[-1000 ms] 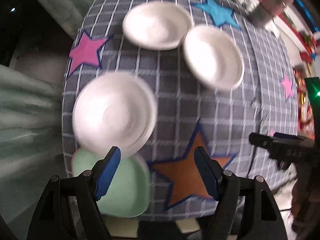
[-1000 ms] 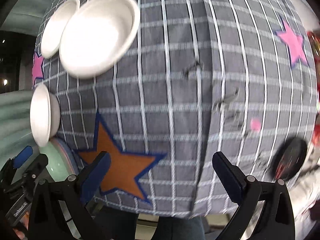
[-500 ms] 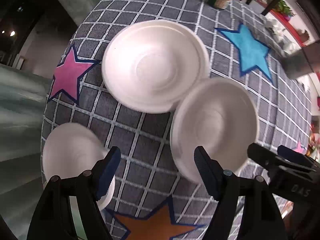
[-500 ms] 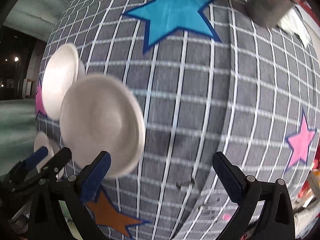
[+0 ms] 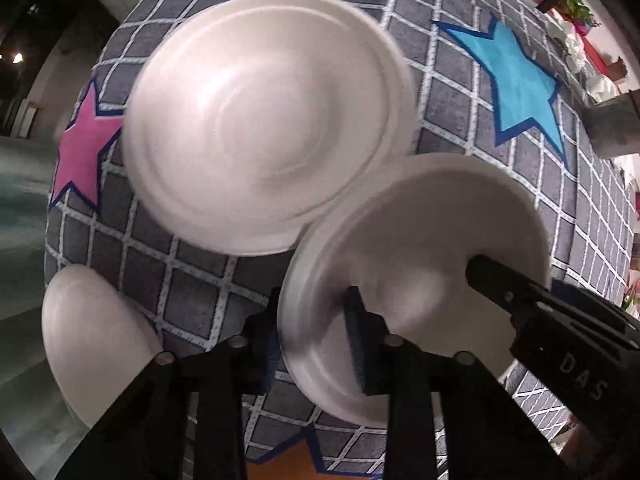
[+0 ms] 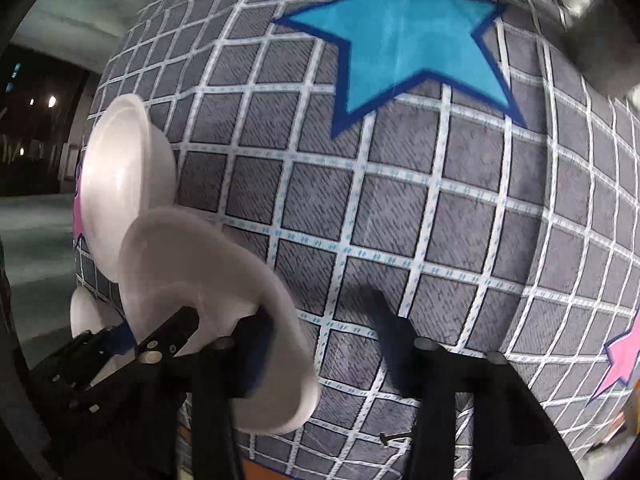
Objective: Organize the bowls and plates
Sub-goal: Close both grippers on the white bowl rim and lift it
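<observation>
The left gripper is clamped on the bowl's rim. The right gripper's jaws are closing; its left finger seems inside that bowl, blurred.

You have three white dishes on the checked cloth: a wide plate, a bowl beside it, and a smaller dish at the near left edge. Count two pink stars, one blue star and one orange star. Two grippers are in view, your left gripper and your right gripper.
</observation>
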`<state>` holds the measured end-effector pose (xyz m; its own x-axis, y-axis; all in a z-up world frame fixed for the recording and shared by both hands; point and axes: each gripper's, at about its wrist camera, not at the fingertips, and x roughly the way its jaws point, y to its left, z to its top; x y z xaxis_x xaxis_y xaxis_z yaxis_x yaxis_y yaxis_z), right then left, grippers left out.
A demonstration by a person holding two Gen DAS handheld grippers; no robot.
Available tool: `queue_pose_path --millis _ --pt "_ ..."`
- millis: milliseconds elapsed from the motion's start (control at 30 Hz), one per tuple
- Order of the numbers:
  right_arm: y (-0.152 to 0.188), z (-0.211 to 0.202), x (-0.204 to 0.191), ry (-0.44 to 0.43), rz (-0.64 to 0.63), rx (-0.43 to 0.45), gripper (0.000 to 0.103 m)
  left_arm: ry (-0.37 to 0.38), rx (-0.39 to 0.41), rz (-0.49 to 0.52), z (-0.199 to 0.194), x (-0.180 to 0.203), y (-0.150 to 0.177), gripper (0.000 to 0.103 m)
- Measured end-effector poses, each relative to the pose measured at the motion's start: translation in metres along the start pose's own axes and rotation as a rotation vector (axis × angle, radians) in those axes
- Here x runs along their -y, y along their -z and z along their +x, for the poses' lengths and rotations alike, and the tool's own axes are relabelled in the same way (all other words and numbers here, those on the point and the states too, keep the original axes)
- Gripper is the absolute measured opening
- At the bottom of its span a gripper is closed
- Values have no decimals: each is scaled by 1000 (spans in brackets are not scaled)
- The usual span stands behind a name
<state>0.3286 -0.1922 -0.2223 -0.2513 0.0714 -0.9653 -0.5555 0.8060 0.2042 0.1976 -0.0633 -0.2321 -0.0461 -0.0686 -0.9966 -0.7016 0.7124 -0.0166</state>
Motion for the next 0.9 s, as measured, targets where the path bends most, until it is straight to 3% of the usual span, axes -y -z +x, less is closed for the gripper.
queue_pose_path --millis 33,67,200,400,633,900 --pt "3 3 -1 -25 5 -5 22 -4 8 15 0 4 -2 29" --pt "5 10 -2 -51 13 -27 17 -19 14 38 0 8 -1 29" --pt "16 8 8 -65 14 -28 17 -12 1 88 5 19 0 29" --pt "47 12 32 -37 46 -45 18 -37 -9 220 7 55 28 29" --pt "128 29 58 -21 136 -76 18 -35 -73 373 22 85 99 32" --pt "227 58 61 -9 218 -147 18 -67 -152 562 42 105 174 33"
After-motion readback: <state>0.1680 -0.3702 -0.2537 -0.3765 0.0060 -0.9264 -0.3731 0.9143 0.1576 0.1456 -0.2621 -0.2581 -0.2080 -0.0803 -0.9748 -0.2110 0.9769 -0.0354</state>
